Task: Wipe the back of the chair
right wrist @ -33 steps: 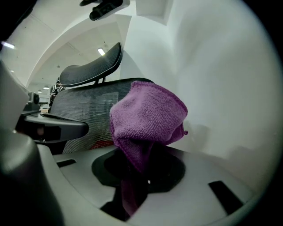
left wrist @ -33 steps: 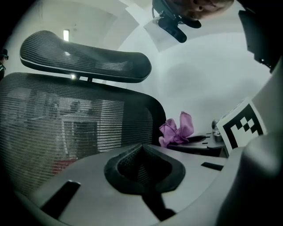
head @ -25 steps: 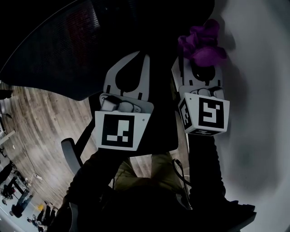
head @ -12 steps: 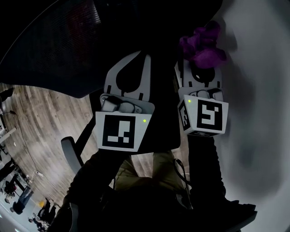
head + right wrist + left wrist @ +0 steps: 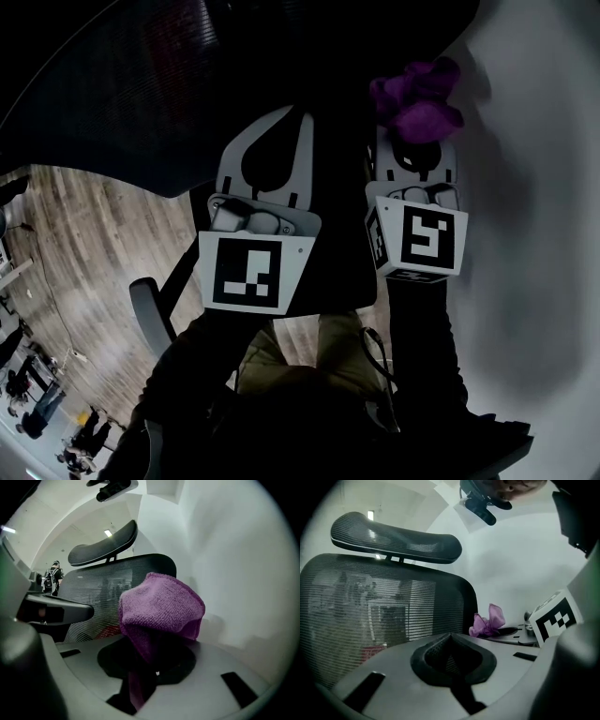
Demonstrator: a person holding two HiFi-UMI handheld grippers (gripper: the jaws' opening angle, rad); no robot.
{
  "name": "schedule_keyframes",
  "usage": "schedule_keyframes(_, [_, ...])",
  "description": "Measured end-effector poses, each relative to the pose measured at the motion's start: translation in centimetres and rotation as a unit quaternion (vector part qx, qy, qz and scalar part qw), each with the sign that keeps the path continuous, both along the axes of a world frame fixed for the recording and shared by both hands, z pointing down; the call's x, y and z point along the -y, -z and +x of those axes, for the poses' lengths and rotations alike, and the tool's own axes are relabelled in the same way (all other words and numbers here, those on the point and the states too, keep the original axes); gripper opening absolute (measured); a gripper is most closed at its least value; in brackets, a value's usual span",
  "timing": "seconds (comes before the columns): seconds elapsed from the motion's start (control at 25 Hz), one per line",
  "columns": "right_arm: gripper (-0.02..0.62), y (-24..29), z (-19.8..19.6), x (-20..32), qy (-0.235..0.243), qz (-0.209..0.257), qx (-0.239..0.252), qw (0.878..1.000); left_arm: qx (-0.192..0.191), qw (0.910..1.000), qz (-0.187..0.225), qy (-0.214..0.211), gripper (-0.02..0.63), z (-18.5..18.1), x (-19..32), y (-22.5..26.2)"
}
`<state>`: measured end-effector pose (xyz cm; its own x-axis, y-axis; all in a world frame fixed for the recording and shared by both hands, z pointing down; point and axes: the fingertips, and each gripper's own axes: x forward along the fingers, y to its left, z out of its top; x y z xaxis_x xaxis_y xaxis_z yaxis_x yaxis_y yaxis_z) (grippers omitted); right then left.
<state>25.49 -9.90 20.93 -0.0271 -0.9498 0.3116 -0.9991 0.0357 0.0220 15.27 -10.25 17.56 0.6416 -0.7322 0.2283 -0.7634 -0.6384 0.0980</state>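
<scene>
Mesh chair back (image 5: 112,84) filled the far left, with the headrest (image 5: 396,538) above it. Left gripper (image 5: 450,637): jaws together, holding nothing, aimed at the mesh near its right edge; probably idle. Right gripper (image 5: 157,660): clamped on the purple cloth (image 5: 161,606), which was bunched ahead of the jaws, likely so that fabric meets the chair first. Cloth sat just right of the back's edge; contact unclear. White wall (image 5: 544,187) at right.

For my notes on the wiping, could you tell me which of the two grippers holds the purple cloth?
The right gripper: its jaws are clamped on the purple cloth, while the left gripper has its jaws closed on nothing.
</scene>
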Motion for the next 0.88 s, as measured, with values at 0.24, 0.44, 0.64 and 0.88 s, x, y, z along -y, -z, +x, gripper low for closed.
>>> schedule_keyframes(0.24, [0.091, 2.4, -1.2, 1.4, 0.012, -0.003, 0.000, 1.000, 0.004, 0.9999, 0.001, 0.016, 0.009, -1.4, 1.1, 2.6])
schedule_keyframes(0.44, [0.091, 2.7, -3.3, 1.9, 0.024, -0.005, -0.001, 1.000, 0.006, 0.9996, 0.001, 0.028, 0.009, -3.5, 1.3, 2.9])
schedule_keyframes(0.64, [0.091, 4.2, -5.1, 2.5, 0.035, -0.005, -0.002, 0.999, 0.008, 0.9991, 0.004, 0.042, 0.009, -5.4, 1.7, 4.6])
schedule_keyframes(0.88, [0.091, 3.6, -7.4, 2.4, 0.046, -0.004, 0.001, 0.999, 0.011, 0.9985, 0.002, 0.054, 0.009, -7.7, 1.2, 4.0])
